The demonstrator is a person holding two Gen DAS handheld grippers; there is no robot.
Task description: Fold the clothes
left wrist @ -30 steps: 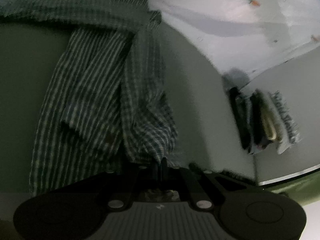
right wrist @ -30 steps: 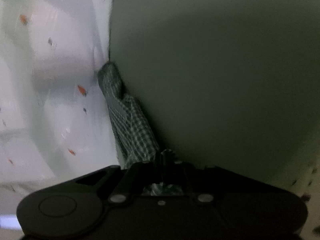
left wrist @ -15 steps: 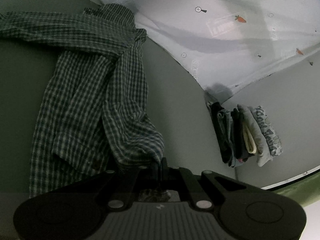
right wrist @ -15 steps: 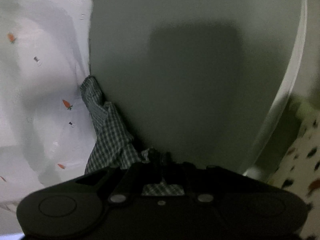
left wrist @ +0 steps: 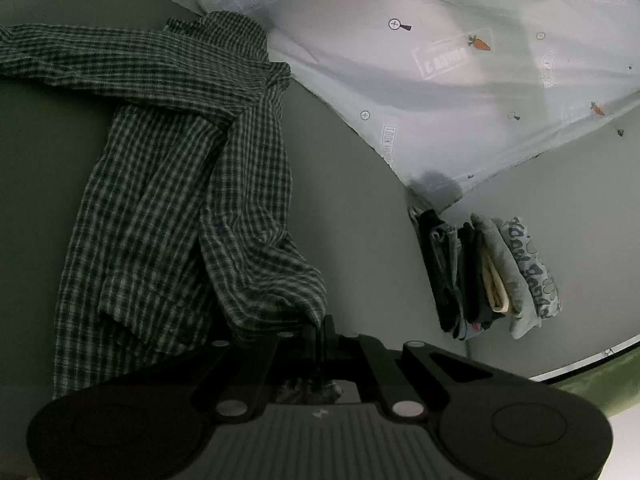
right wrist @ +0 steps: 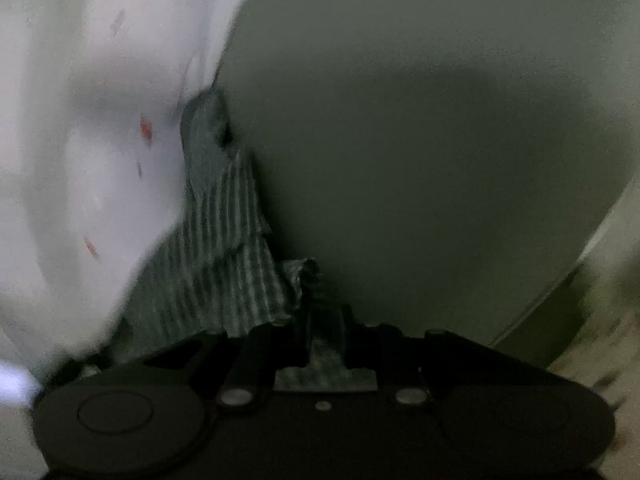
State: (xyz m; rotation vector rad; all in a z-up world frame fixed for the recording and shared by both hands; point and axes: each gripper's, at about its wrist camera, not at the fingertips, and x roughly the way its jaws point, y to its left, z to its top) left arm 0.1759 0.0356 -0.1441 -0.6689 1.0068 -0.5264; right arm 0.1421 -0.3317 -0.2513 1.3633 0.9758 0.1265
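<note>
A dark green checked shirt (left wrist: pixel 168 184) lies rumpled on the grey table (left wrist: pixel 352 216), one sleeve stretched to the upper left. My left gripper (left wrist: pixel 320 326) is shut on a bunched edge of the shirt at its near right end. In the blurred right wrist view, another part of the checked shirt (right wrist: pixel 228 248) runs from the table's edge down into my right gripper (right wrist: pixel 322 316), which is shut on the cloth, with fabric showing between the fingers.
A stack of folded clothes (left wrist: pixel 488 276) stands on the table to the right. A person's white garment with carrot prints (left wrist: pixel 440 52) fills the far side beyond the table. The table's rim (right wrist: pixel 560 280) curves at the right.
Both grippers keep their hold on the shirt. The left view has drawn slightly closer to the shirt; the right view has swung, and more of the cloth now spreads in front of it.
</note>
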